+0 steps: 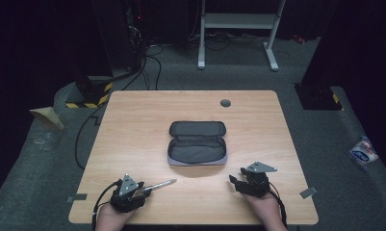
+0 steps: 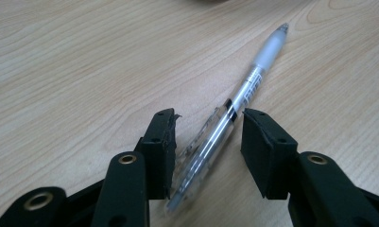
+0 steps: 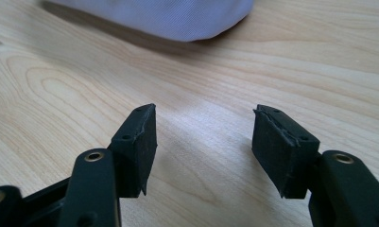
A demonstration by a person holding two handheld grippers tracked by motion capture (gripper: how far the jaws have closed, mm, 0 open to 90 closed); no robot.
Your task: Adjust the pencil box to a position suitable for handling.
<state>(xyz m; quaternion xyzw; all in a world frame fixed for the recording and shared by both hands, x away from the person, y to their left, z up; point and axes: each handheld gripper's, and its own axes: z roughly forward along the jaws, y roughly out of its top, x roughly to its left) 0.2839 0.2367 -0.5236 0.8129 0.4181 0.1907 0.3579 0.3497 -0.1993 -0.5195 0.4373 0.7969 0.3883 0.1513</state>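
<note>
clear pen (image 2: 225, 127), white grip, lying slantwise

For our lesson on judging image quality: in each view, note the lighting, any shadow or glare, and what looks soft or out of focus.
High view: lit table amid dark surroundings, the open pencil case casting a shadow toward the near edge. Left gripper view: even light, pen fairly sharp, its clear barrel faintly glinting between the jaws. Right gripper view: pale sheen on the wood, case edge soft.
</note>
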